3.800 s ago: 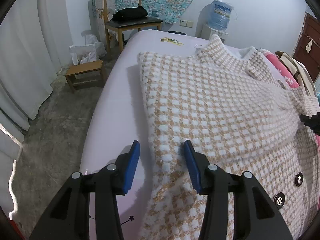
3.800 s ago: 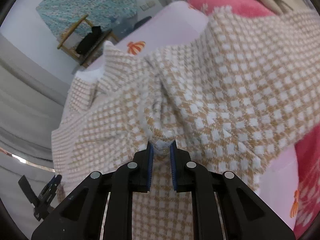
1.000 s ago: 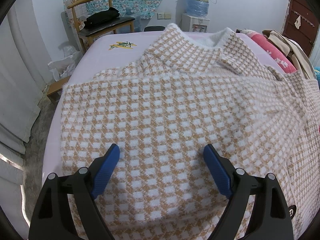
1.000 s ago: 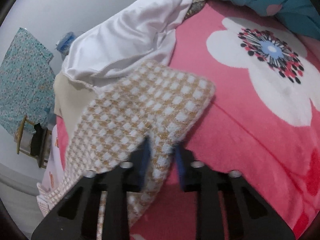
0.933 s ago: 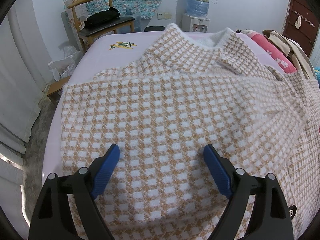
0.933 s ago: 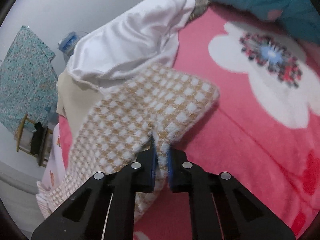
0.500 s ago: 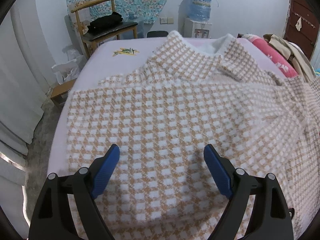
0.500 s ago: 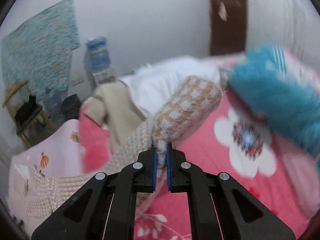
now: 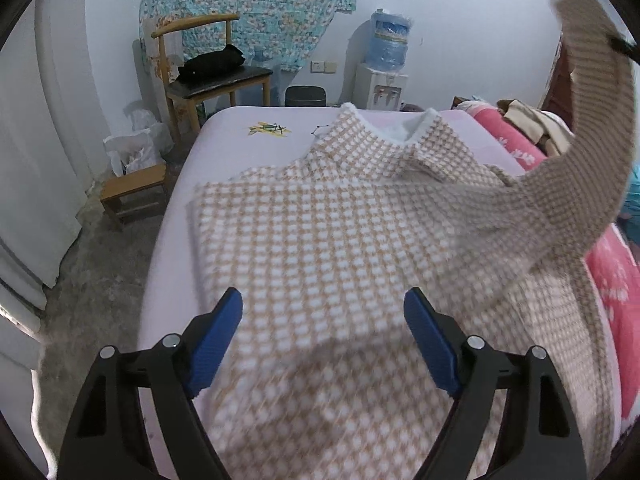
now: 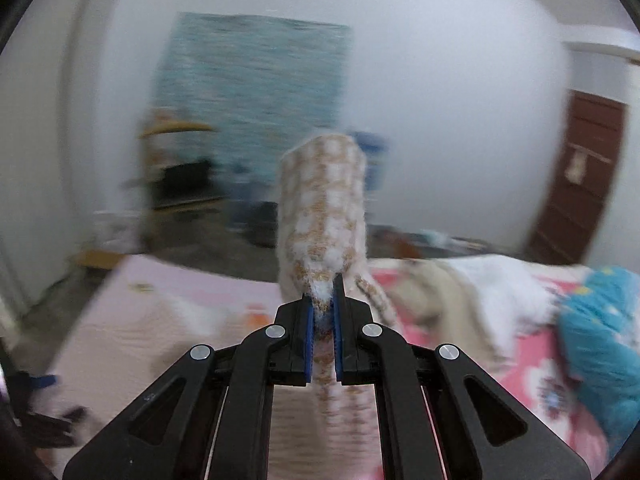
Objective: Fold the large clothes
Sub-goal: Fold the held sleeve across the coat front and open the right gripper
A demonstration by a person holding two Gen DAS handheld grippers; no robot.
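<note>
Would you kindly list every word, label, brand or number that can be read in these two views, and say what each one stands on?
No text can be read in either view.
Water bottle on the dispenser: a blue and white label, its print too small to read.
Bed sheet: small printed motifs, pictures only, no words.
Brown door: a pale hanging item, blurred, no lettering to make out.
Right wrist view: motion blur hides any print.

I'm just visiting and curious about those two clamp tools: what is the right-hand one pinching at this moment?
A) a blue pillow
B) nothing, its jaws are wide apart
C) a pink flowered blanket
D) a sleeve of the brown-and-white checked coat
D: the right gripper is shut on the coat sleeve, which stands lifted above the bed.
</note>
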